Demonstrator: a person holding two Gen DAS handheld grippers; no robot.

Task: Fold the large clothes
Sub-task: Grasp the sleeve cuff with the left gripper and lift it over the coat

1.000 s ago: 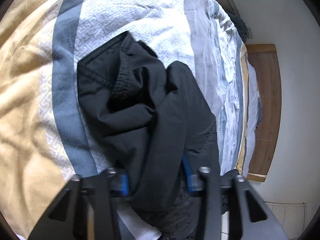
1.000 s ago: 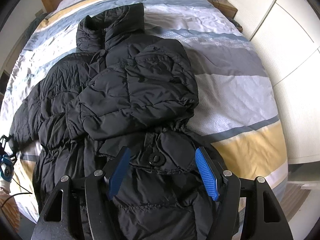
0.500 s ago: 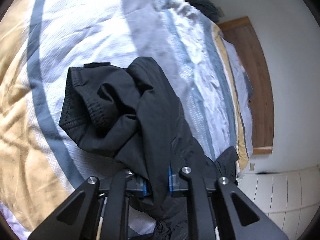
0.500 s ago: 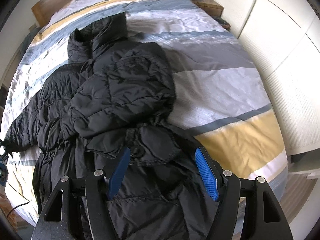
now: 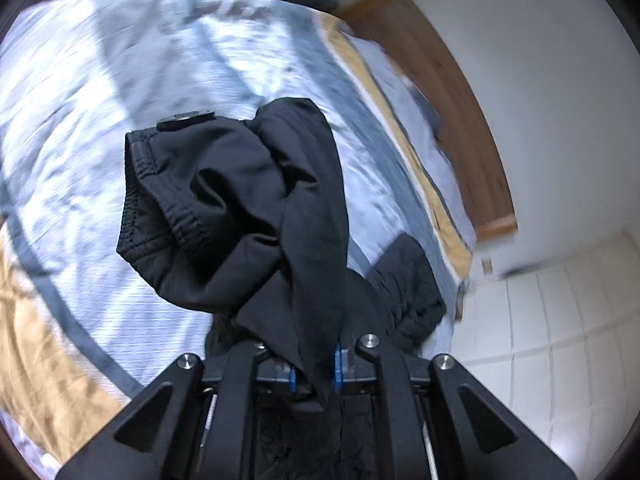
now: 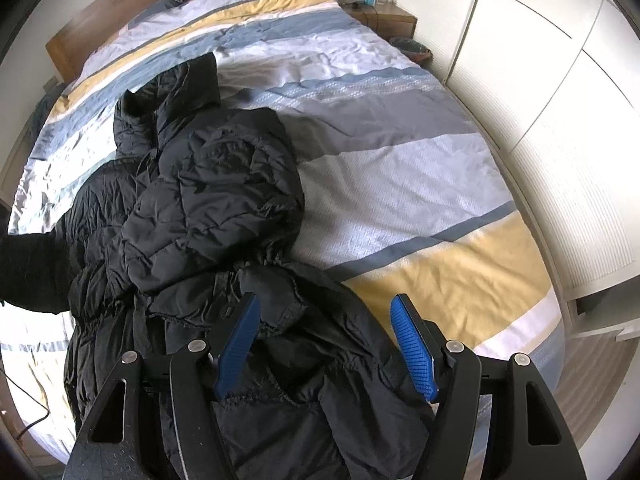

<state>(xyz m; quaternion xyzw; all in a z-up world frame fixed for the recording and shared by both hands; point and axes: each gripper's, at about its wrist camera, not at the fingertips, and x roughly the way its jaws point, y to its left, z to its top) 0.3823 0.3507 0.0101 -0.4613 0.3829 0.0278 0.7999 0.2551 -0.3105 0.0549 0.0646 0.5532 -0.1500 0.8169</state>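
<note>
A black puffer jacket (image 6: 208,200) lies spread on the striped bed (image 6: 400,184), collar toward the headboard and one side folded over its middle. My left gripper (image 5: 316,372) is shut on the jacket's sleeve (image 5: 240,208). It holds the sleeve lifted above the duvet, with the cuff and its snap button (image 5: 186,118) hanging in front. In the right wrist view that raised sleeve (image 6: 32,272) shows at the left edge. My right gripper (image 6: 324,304) hovers open over the jacket's lower part, its blue pads (image 6: 236,344) apart from the fabric.
A wooden headboard (image 6: 180,4) stands at the far end of the bed. A nightstand (image 6: 380,16) and a basket (image 6: 410,46) sit at the far right corner. White wardrobe doors (image 6: 540,80) run along the right. A thin cable (image 6: 32,424) lies at the bed's near left.
My left gripper closed on the sleeve, then rose and rolled, lifting the sleeve off the bed. My right gripper drew back toward the jacket's hem, still open.
</note>
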